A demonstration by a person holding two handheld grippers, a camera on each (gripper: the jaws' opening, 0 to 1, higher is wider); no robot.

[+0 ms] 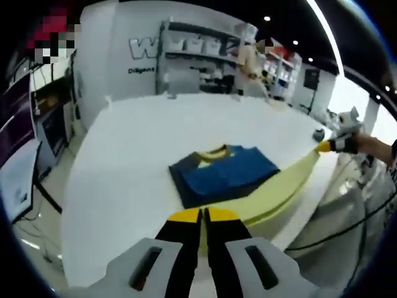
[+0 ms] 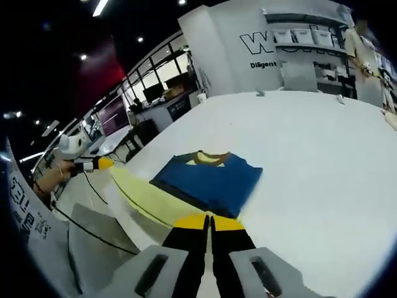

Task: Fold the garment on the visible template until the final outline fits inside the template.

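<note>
Task item: folded blue knit garment with yellow collar (image 1: 226, 174). Lies flat as a compact rectangle on the pale yellow flexible template sheet (image 1: 285, 186), near one edge of the large white desk (image 1: 155, 124). Appears to sit within the template outline; far border hidden by the cloth, so cannot confirm the fit all round.

Left gripper (image 1: 205, 214): fingers pressed together, apparently pinching the template's near edge. Right gripper (image 2: 209, 221): fingers likewise closed, apparently clamped on the same sheet's edge further along. Seen from each view, with the opposite gripper at the far end of a taut yellow strip running past the desk edge. Judged purpose of this two-point hold: keeps the sheet stretched and level so the garment rides on it without sliding or unfolding.

Surroundings: grey metal shelving with white boxes (image 1: 198, 62) beyond the far side of the desk, well apart from the work. Black cable (image 1: 347, 230) hanging below the desk edge beside the right gripper. Wall with large lettering behind.

Obstructions: none on the desk near the garment. Mind the cable and the desk edge during any pull on the sheet; possible slip of the garment if tilted.
</note>
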